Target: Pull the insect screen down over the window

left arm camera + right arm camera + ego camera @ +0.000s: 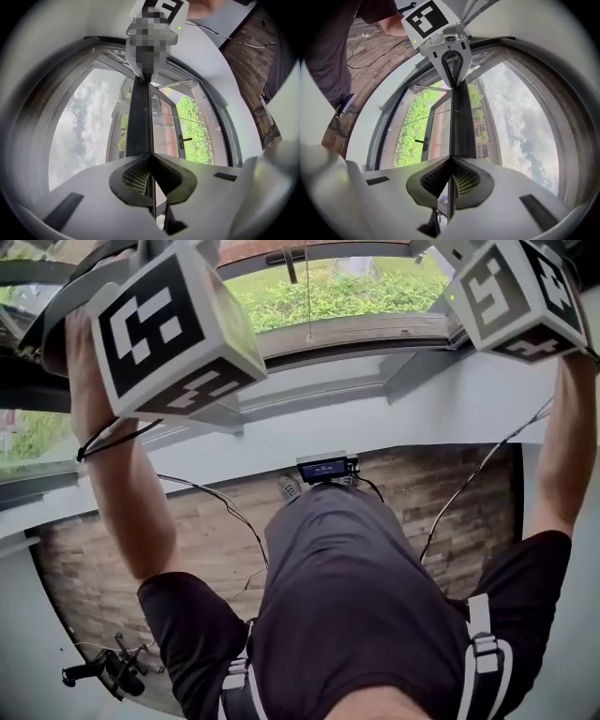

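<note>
Mesh of the insect screen (89, 126) fills the 9 o'clock side of the left gripper view and ends at its dark bar (139, 122), which runs from the centre up to 12 o'clock. We have the left gripper (151, 155) clamped tight on the bar's thin edge. The right gripper (451, 158) is pinched closed on the same bar further along. Uncovered window glass (192, 122) with greenery beyond lies at 3 o'clock, with its handle (183, 139). Wood floor (112, 559) shows at 6 o'clock in the head view.
</note>
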The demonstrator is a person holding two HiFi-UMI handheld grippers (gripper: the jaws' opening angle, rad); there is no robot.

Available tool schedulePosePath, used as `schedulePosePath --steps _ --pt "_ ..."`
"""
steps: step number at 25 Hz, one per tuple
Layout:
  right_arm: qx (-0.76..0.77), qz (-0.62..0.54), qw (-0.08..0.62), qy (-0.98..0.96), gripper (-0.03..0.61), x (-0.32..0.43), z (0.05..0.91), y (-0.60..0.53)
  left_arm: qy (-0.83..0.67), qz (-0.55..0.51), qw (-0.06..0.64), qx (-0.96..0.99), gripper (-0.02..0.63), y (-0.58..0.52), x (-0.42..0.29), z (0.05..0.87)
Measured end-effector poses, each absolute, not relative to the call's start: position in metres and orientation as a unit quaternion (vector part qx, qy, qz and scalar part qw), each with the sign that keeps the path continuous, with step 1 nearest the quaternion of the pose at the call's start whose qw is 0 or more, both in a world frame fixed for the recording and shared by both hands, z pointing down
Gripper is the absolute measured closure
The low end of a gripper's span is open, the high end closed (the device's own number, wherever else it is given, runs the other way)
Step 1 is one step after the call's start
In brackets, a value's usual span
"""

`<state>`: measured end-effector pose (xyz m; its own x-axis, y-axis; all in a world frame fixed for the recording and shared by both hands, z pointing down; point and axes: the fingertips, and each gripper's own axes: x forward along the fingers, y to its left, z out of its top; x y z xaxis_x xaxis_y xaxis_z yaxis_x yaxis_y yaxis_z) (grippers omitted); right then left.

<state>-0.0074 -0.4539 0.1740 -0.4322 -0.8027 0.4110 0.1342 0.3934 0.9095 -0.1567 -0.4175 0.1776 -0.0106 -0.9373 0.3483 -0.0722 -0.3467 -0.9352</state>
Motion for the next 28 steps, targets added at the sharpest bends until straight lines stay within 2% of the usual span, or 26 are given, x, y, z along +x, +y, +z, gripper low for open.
schedulePosePath --steps 20,28 --pt "0.199 -0.422 0.502 -0.728 0.560 -0.003 0.300 -0.450 0.377 -0.592 0.304 -0.643 0.597 -0.413 -0.155 0.307" --pt "0.171 -0.390 0.526 -0.736 0.560 -0.004 0.369 -0.447 0.350 -0.598 0.247 -0.678 0.597 -0.408 -0.153 0.374"
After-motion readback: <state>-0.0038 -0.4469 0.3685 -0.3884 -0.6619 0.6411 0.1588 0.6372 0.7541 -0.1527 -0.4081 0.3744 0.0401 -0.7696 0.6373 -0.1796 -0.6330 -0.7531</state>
